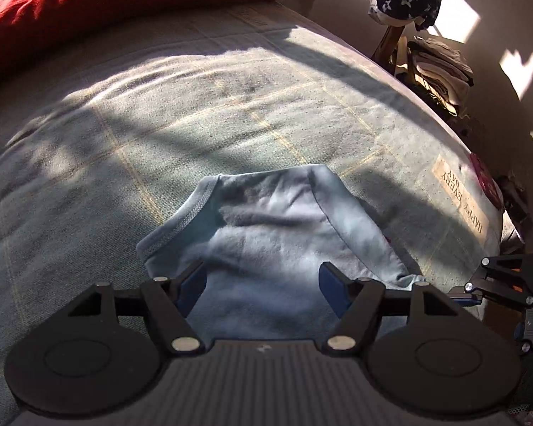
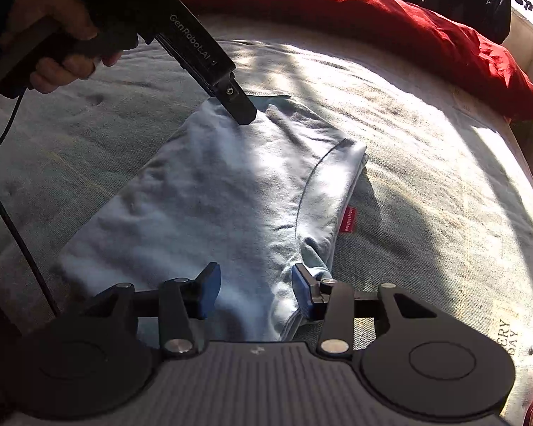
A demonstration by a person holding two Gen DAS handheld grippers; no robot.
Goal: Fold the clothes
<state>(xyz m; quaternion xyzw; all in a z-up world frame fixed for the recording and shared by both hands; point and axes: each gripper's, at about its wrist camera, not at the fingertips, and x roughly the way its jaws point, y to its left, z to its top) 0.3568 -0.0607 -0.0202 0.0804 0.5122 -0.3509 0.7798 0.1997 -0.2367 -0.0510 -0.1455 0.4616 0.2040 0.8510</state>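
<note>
I am looking down at the light blue garment (image 2: 209, 191), which is lying partly folded on the bed (image 2: 426, 163), near its front edge and below the red duvet (image 2: 391, 21). My left claw (image 1: 261, 285) is hovering over the garment's near edge with its jaws spread, gripping nothing. My right claw (image 2: 254, 293) is standing spread too, cloth lying between its blue pads (image 2: 302, 294) unpinched.

Two wrist fisheyes, each angled steeply down over its own fingers, close above the bed (image 1: 231, 106), sharing the pale blue garment (image 2: 209, 191)
</note>
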